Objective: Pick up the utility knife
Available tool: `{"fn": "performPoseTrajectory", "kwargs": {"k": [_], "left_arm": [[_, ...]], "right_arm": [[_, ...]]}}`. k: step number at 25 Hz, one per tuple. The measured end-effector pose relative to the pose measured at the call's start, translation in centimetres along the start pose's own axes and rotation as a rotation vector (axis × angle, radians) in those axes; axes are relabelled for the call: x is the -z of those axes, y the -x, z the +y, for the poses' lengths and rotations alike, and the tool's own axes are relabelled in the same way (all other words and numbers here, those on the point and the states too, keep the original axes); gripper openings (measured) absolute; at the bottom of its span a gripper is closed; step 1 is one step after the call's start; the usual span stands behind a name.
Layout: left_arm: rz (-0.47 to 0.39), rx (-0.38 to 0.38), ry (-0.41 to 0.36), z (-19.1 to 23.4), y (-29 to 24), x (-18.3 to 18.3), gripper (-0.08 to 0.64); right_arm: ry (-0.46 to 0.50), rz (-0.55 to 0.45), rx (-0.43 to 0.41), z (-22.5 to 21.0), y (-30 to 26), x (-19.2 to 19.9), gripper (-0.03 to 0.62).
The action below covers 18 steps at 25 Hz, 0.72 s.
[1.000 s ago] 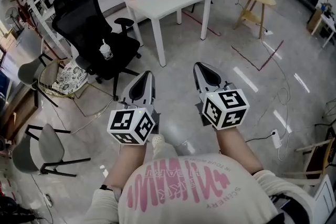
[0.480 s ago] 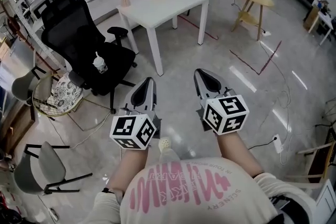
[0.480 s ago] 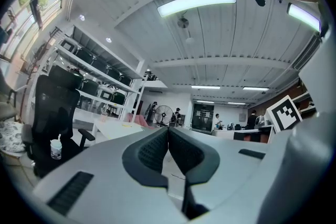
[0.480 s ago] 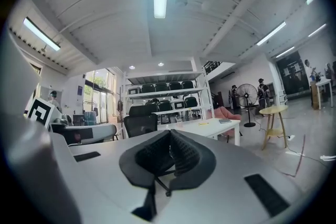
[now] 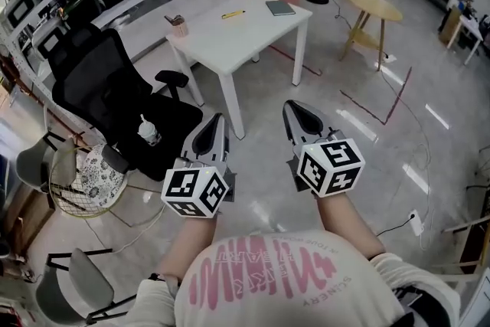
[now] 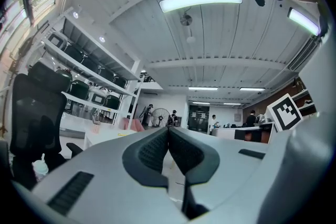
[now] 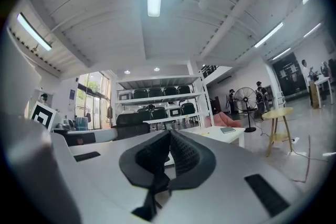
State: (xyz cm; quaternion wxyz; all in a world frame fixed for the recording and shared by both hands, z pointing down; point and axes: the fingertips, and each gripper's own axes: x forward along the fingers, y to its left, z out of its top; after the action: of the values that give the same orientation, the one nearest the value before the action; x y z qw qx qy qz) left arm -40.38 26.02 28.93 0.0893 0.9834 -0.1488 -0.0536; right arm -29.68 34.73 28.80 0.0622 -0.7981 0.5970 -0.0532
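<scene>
The person is holding both tongs out in front of the body, side by side and pointing level, and neither one is carrying anything. The left gripper [image 5: 215, 121] is showing its two ribbed pads pressed together at the tips in its own view, with nothing between them, and the right gripper [image 5: 298, 109] is showing the same: jaws closed, empty. The utility knife [image 5: 233, 14], which I am taking to be the small yellow thing, is lying flat on the white table [image 5: 230, 42], well ahead of both tongs and more on the line of the left one than of the right. On the same table a cup [image 5: 178, 27] is standing to the left of the knife and a notebook [image 5: 280, 8] is lying to its right, both apart from it. A black office chair [image 5: 99, 88] is standing to the left of the left gripper, beside the table. I am judging that the task is only at its approach step, because floor is showing between the tongs and the table and no grasp is begun. The next move is calling for closing this gap, then opening one gripper wide enough for the knife body, lowering it over the handle and closing across its narrow side, while keeping clear of the cup and the notebook.
</scene>
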Motion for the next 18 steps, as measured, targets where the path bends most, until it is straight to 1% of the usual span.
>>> {"fn": "performPoseTrajectory", "kwargs": {"k": [5, 9, 13, 18], "left_arm": [[-0.038, 0.032, -0.023, 4.1, -3.4, -1.9, 0.025], [-0.046, 0.058, -0.044, 6.6, -4.9, -2.3, 0.025], [-0.028, 0.049, -0.048, 8.4, -5.8, -1.0, 0.025], [0.007, 0.033, -0.006, 10.5, -7.6, 1.3, 0.025]], "right_arm": [[0.017, -0.044, 0.001, -0.1, -5.6, -1.2, 0.012], [0.033, -0.043, 0.006, 0.1, -8.9, -1.0, 0.012], [0.045, 0.0, 0.007, 0.0, -10.9, 0.7, 0.014], [0.036, 0.041, 0.004, -0.6, -13.2, 2.8, 0.012]]}}
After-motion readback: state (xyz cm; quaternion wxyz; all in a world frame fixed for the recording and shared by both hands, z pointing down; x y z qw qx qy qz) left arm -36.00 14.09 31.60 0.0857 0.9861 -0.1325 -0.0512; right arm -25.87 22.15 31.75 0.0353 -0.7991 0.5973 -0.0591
